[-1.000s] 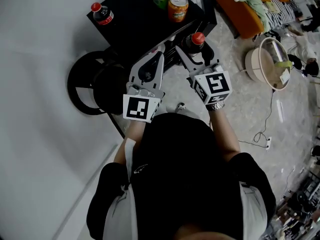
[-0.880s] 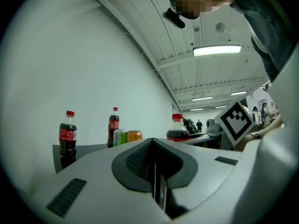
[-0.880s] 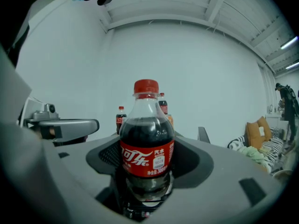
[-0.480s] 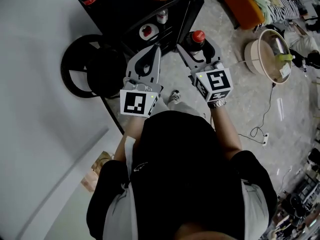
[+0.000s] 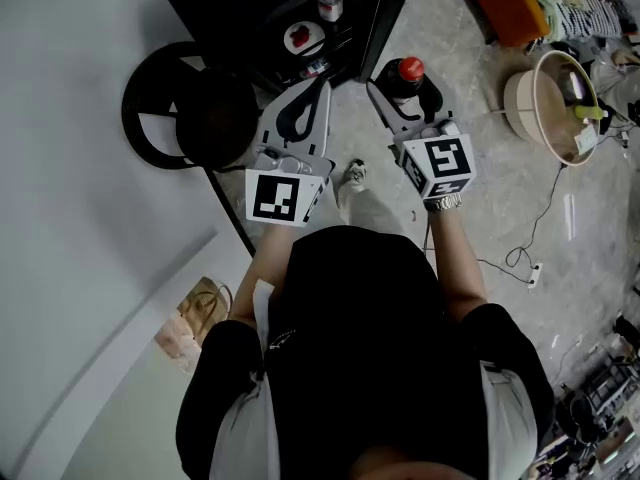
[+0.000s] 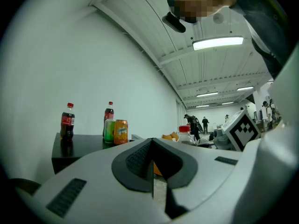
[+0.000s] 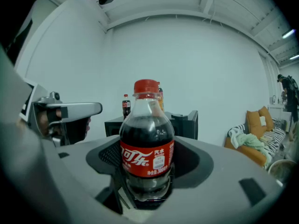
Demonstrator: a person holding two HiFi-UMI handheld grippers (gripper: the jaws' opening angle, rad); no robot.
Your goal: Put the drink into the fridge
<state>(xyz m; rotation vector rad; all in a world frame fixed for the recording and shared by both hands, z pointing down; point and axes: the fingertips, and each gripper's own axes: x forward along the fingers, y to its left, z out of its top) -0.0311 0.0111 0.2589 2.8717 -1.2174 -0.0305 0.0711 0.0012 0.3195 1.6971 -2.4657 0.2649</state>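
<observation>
I am at the carrying step: my right tool [image 7: 147, 168] is clamped round the lower body of the cola bottle [image 7: 147, 143], which stands upright between the jaws with its red cap on top. From the head view the bottle [image 5: 408, 72] sits in the upper middle of the frame, just right of the black fridge [image 5: 250, 28] and not yet inside it. The fridge door stands open toward me, and I can make out a shelf with a plate [image 5: 299, 38] and a small bottle on it. My left tool [image 6: 152, 141] is clenched on nothing, its jaws pressed together, and it points at the fridge front from the left [image 5: 320, 84]. I judge the next move to be lowering the bottle to shelf level, swinging it left past the door edge and sliding it in upright onto a free spot beside the plate. Only then should I let the right jaws go.
</observation>
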